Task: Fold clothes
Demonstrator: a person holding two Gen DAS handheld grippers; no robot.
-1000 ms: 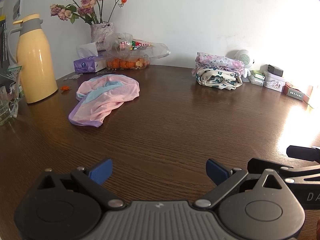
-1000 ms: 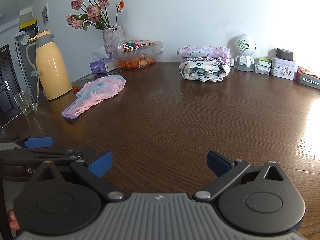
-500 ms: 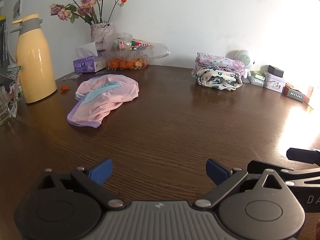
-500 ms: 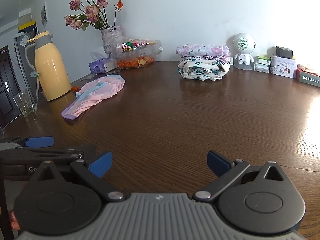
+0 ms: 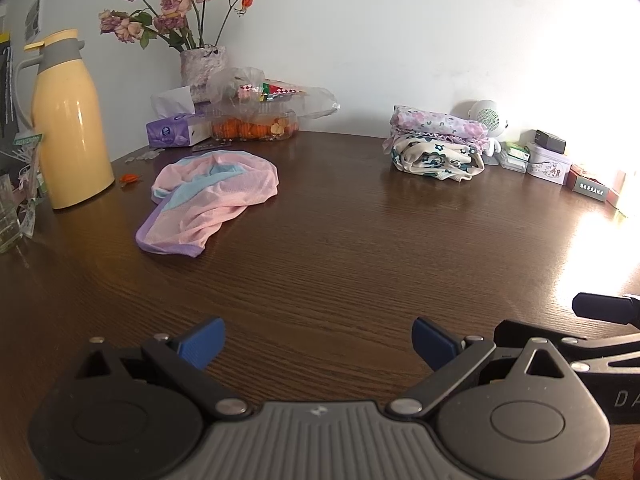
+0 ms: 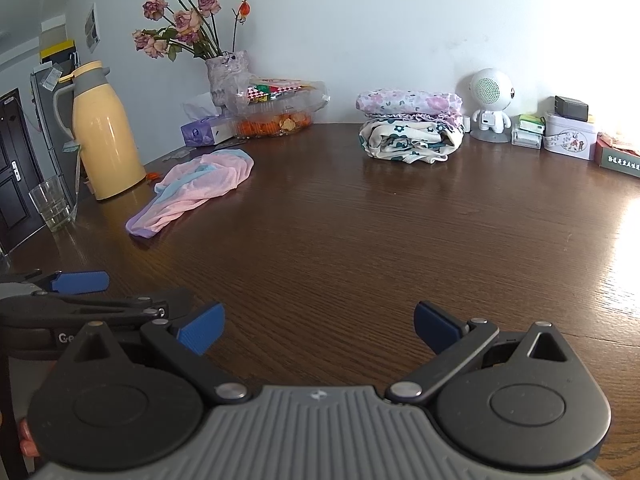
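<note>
The left hand-held gripper [image 5: 318, 340] and the right hand-held gripper [image 6: 318, 326] both hang low over the near edge of the bench [image 5: 360, 240], jaws spread wide and empty. A crumpled pink garment [image 5: 208, 200] lies on the bench at far left, near a yellow flask [image 5: 66, 120]. A stack of folded clothes [image 6: 412, 126] sits by the wall, well apart from both grippers.

A pink, blue and lilac garment [image 5: 208, 200] lies on dark brown wood [image 5: 360, 248] beside a yellow flask [image 5: 66, 120].
</note>
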